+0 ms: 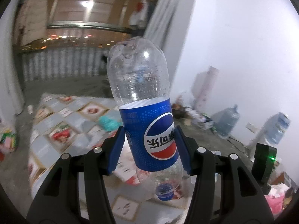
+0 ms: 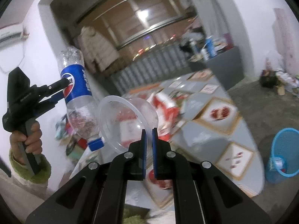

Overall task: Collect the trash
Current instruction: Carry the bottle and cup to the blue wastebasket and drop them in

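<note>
blue basket (image 2: 284,153) right view only | left claw (image 1: 149,145) clamps bottle (image 1: 142,85) | right claw (image 2: 149,136) pinches bowl (image 2: 129,119)

Cool ceiling light (image 1: 86,4) glares above me; my backgrounds smear with motion blur, and fisheye edges curve darkly.

Blue basket (image 2: 285,155) open-topped beside table (image 2: 220,130); floor around it clear.

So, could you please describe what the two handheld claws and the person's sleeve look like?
Both claws, the left claw and the right claw, have matte black linkage arms with silver round pivot pins and flat blue finger pads. The left one has a black pistol-style body. The sleeve is fuzzy green.
</note>
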Demonstrator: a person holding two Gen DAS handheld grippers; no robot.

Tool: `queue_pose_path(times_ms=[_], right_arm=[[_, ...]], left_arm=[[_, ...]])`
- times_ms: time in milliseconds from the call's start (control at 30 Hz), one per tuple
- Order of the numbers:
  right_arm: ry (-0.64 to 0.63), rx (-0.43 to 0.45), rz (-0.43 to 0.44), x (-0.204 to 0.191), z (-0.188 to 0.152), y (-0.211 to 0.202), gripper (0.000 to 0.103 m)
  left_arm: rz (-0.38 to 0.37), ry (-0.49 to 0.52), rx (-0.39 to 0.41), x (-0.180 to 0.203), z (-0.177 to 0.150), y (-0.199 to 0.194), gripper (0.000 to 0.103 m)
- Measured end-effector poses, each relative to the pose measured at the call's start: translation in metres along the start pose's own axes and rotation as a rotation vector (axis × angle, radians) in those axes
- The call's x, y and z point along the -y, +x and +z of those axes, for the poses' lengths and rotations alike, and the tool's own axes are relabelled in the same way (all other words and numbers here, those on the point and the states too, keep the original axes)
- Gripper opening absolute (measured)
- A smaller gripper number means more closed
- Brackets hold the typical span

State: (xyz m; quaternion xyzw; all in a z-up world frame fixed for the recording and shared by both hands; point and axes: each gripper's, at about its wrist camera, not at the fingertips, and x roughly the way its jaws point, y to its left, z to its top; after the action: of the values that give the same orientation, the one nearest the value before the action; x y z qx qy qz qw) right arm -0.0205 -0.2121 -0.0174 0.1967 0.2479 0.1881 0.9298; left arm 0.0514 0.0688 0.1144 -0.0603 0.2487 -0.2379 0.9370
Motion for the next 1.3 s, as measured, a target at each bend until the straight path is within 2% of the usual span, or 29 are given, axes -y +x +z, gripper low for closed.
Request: queue_pose_path(times_ms=[200,333,467,567,633,700,867,1067,1133,1167,1233,1300], right_arm=[[0.081,0.109,-0.166,0.056,0.013,-0.044,0.006],[0.097,0.161,-0.368,0.093,0.018,-0.073,0.006],[0.137,0.180,-0.538,0.134,0.021,-0.090,0.006],[0.191,0.168,-0.621,0.168,0.022,-0.095,0.006],[0.245,0.139,-0.674,0.198,0.020,-0.095,0.006],[0.309,0.111,-0.712,0.229,0.017,-0.090,0.006],[0.479,0.024,-0.765,0.310,-0.003,-0.081,0.006],[0.639,-0.066,-0.798,0.392,-0.030,-0.059,0.006],[0.697,-0.088,-0.800,0.418,-0.043,-0.050,0.010],[0.727,-0.100,-0.790,0.432,-0.050,-0.045,0.013],[0.765,-0.114,-0.810,0.448,-0.057,-0.039,0.033],[0.785,-0.105,-0.824,0.454,-0.064,-0.041,0.034]], left_arm=[[-0.161,0.055,-0.055,0.057,0.030,0.058,0.051],[-0.247,0.106,-0.105,0.104,0.040,0.107,0.051],[-0.321,0.174,-0.173,0.164,0.041,0.169,0.051],[-0.391,0.198,-0.239,0.209,0.033,0.219,0.051],[-0.405,0.223,-0.270,0.240,0.025,0.249,0.051],[-0.420,0.257,-0.310,0.272,0.013,0.286,0.051],[-0.432,0.275,-0.428,0.323,-0.025,0.366,0.051],[-0.404,0.293,-0.537,0.362,-0.072,0.445,0.052],[-0.388,0.321,-0.561,0.374,-0.087,0.463,0.062],[-0.374,0.335,-0.569,0.378,-0.094,0.471,0.070],[-0.354,0.338,-0.574,0.378,-0.101,0.477,0.071],[-0.369,0.307,-0.585,0.374,-0.103,0.477,0.072]])
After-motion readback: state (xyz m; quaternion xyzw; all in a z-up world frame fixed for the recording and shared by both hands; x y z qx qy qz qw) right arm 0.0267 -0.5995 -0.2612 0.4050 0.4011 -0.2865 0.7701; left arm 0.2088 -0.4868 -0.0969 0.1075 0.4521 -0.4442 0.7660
